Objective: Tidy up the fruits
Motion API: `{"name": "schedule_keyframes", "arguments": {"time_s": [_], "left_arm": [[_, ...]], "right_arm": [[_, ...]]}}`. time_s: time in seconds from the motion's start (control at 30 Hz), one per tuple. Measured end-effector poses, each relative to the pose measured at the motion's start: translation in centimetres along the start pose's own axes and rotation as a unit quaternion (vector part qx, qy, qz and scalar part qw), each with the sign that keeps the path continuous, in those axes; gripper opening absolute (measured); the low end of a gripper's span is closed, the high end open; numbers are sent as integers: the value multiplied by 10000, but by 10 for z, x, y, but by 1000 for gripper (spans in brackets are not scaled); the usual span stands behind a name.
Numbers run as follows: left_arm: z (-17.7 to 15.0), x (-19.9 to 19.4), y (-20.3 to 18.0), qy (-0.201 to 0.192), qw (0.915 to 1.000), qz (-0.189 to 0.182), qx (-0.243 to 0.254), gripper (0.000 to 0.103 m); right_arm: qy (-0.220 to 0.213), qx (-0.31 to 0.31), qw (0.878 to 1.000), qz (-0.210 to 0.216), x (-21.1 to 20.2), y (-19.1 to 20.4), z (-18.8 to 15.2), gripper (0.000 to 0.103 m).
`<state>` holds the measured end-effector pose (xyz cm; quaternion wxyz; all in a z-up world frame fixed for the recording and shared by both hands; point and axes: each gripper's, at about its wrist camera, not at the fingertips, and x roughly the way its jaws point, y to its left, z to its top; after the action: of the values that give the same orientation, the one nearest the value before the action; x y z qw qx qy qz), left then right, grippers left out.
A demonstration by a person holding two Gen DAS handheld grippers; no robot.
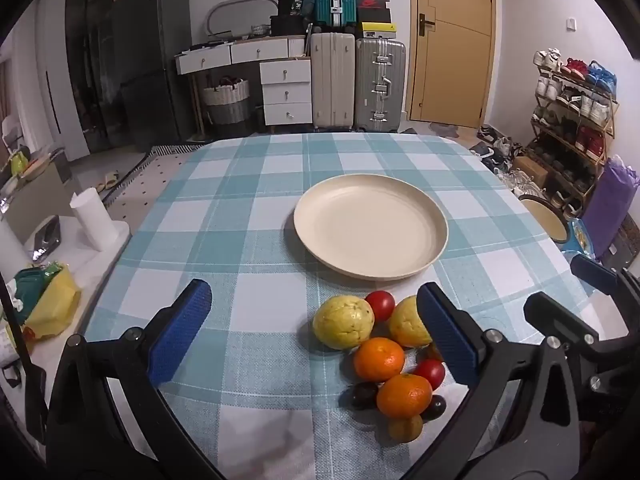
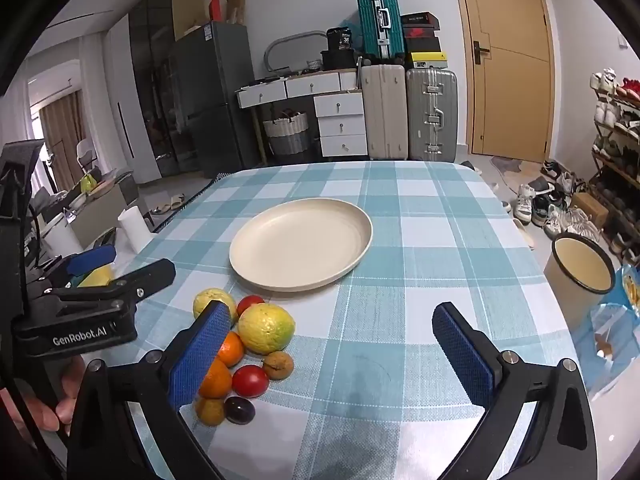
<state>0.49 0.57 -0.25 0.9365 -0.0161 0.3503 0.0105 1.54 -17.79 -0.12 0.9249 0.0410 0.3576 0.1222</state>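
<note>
A cream plate [image 1: 370, 226] [image 2: 301, 243] lies empty in the middle of the checked tablecloth. In front of it sits a heap of fruit: two yellow-green guavas [image 1: 343, 322] [image 2: 267, 328], oranges [image 1: 378, 359] [image 2: 230, 349], red tomatoes [image 1: 380, 305] [image 2: 250, 380], dark plums [image 1: 364, 395] [image 2: 239, 409] and a small brown fruit [image 2: 278, 365]. My left gripper [image 1: 316, 336] is open, left of the heap, its right finger in front of a guava. My right gripper [image 2: 332, 356] is open, right of the heap, nothing between its fingers.
A cream enamel mug [image 2: 580, 270] stands at the table's right edge. A white roll [image 1: 94, 216] and a yellow bag [image 1: 52, 308] lie off the left side. Suitcases, drawers and a shoe rack stand beyond the table.
</note>
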Motion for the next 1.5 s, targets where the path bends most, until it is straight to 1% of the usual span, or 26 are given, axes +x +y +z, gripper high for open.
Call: {"name": "schedule_keyframes", "arguments": {"time_s": [0.03,0.07,0.1,0.13,0.17,0.23,0.37,0.63,1.5], "left_arm": [[4,4,-5,69,9999,59,98,102],[2,1,-5,-63,9999,18,110,102],[4,3,-6,-36,9999,18,138,102],[1,3,-5,-119,9998,9,138,102],[0,4,-4,-130,9998,-32,122,102],[-2,6,-1,-136,9998,-75,114,102],[-7,3,-2,-128,9998,-138,110,102],[-9,3,-2,-80,9998,-88,177,102],[-13,5,-3,-37,9998,-80,198,102]], "right_arm": [[18,38,10000,23,0,-1,0,103],[31,74,10000,38,1,-2,-1,103],[43,102,9999,43,1,-4,-1,103],[134,40,9999,10,6,-2,3,103],[24,-14,10000,10,3,-2,0,103],[7,-14,10000,36,1,-1,2,103],[17,-9,10000,9,-1,0,1,103],[-60,-50,10000,48,0,0,-1,103],[-35,-75,9999,96,0,4,-4,103]]}}
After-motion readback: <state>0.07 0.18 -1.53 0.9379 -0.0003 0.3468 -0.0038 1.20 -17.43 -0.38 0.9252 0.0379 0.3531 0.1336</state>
